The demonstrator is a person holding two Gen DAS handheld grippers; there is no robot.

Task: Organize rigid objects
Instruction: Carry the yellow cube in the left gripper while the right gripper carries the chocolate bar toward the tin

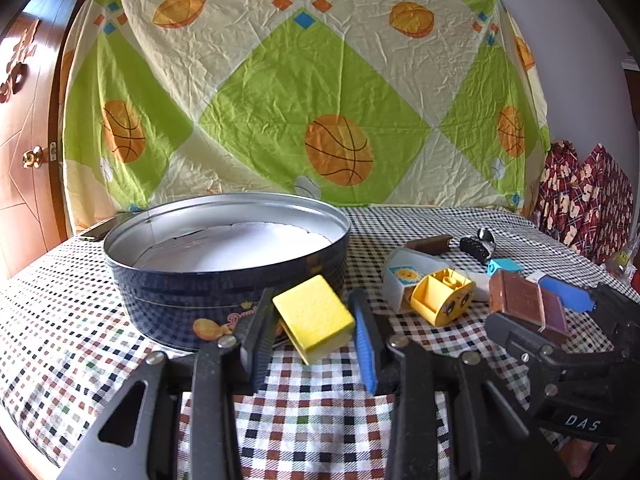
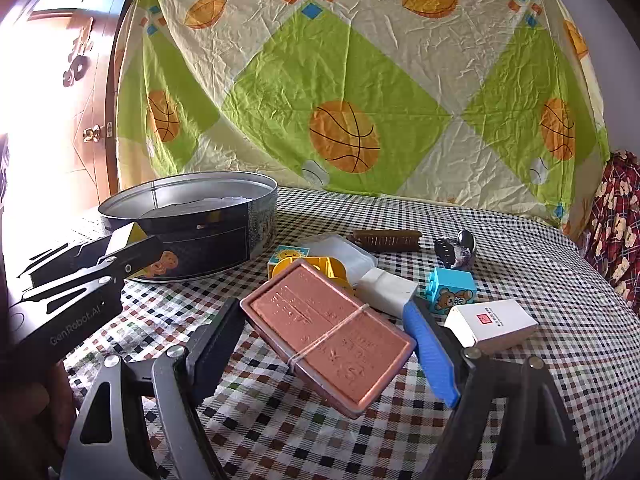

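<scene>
My left gripper (image 1: 314, 326) is shut on a yellow block (image 1: 314, 318) and holds it tilted above the cloth, just in front of the round dark tin (image 1: 224, 280). The tin is open with white paper inside; it also shows in the right wrist view (image 2: 208, 236). My right gripper (image 2: 328, 332) is shut on a flat brown box with a rubber band (image 2: 328, 328), lifted above the table. In the left wrist view the right gripper (image 1: 532, 312) and its brown box (image 1: 528, 304) appear at the right. The left gripper (image 2: 128, 248) shows at the left of the right wrist view.
On the checked tablecloth (image 2: 280, 420) lie a yellow toy piece (image 1: 442, 296), a sun-picture block (image 2: 284, 258), a white block (image 2: 386, 288), a blue bear brick (image 2: 452, 288), a white card box (image 2: 492, 324), a brown comb (image 2: 388, 240) and a dark clip (image 2: 456, 248). A patterned sheet hangs behind.
</scene>
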